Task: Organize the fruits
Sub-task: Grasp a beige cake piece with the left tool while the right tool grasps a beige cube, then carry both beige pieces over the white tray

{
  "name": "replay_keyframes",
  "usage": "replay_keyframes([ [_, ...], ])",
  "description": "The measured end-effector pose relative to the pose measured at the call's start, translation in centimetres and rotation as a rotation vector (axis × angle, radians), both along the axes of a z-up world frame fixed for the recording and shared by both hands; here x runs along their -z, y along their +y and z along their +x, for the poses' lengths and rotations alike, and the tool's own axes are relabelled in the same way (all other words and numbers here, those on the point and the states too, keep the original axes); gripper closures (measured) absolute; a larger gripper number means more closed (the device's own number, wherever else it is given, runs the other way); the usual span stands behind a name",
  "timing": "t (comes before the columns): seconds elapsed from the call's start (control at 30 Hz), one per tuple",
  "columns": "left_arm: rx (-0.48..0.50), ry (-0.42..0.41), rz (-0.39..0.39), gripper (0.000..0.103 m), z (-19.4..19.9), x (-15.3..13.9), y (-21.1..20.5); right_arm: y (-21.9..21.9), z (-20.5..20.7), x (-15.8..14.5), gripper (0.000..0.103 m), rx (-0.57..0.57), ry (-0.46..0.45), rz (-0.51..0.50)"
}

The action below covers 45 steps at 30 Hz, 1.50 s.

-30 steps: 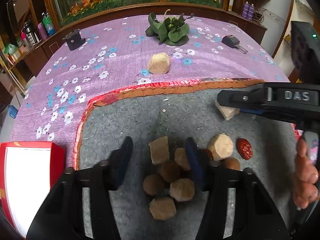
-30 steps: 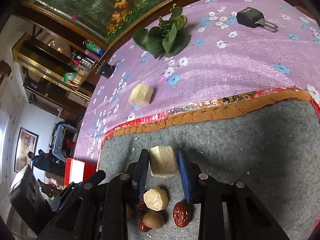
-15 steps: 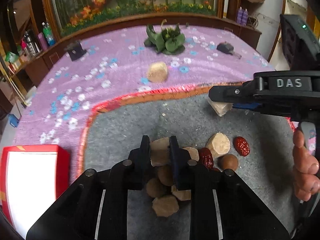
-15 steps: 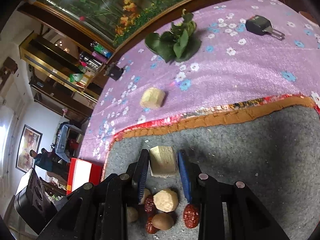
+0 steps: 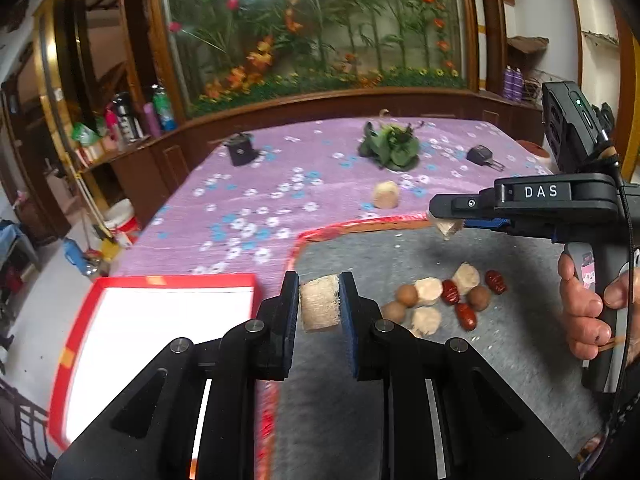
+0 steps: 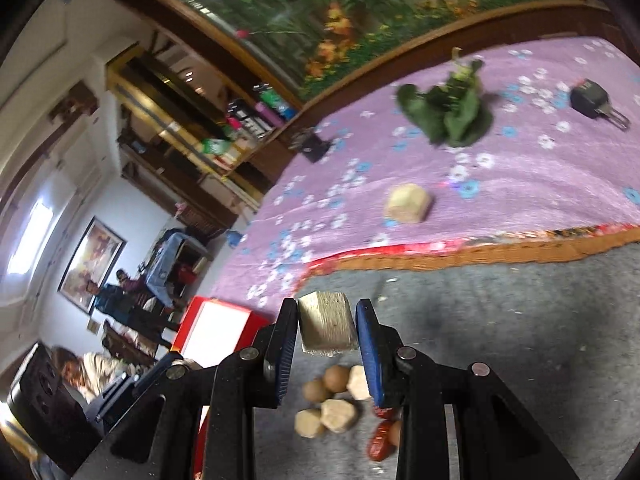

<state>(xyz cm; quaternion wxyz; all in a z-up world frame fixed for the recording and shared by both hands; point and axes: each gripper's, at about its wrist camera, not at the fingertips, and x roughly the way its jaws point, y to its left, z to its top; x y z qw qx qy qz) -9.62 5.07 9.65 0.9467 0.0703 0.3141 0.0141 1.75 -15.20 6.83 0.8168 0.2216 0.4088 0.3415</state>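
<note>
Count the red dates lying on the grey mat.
3. One red date sits in the middle of the pile, another at its right end, a third on its near side. Others may be hidden underneath.

Place: a lived-in home, seemingly a sitting or dining room.
Wall: a large flower-and-bamboo mural [image 5: 320, 28] in a dark wooden frame.
Shelving: wooden shelves [image 6: 188, 120] crowded with bottles [image 5: 138, 118] and packets.
Table: a purple floral tablecloth [image 5: 256, 208] under a grey felt mat [image 6: 520, 320].
Background: a framed picture [image 6: 90, 264] and seated people [image 6: 116, 292].
</note>
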Motion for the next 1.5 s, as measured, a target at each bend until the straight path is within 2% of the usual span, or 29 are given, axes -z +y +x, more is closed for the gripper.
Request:
replay_keyframes([
  [0.13, -0.05, -0.03, 0.006, 0.084, -1.1, -0.5, 1.6, 1.4, -1.0, -0.2, 0.074, -0.042, -0.042, -0.005],
  [0.37, -0.149, -0.066, 0.025, 0.084, -2.4, -0.8, 4.3, 2.8, -1.2, 0.6, 0.074, -0.069, -0.05, -0.046],
  [1.17, -0.297, -0.051, 0.017, 0.084, -3.6, 1.1, 11.4, 3.0, -0.8, 2.3, 0.074, -0.058, -0.038, -0.086],
  [1.3, -0.305, -0.05, 0.018, 0.084, -3.8, 1.5, 12.3, 4.4, -1.4, 2.0, 0.074, -0.089, -0.025, -0.065],
  [1.5, -0.324, -0.048, 0.018, 0.084, -4.1, 2.0, 13.5, 9.1, -3.0, 0.4, 0.074, -0.191, -0.034, -0.046],
])
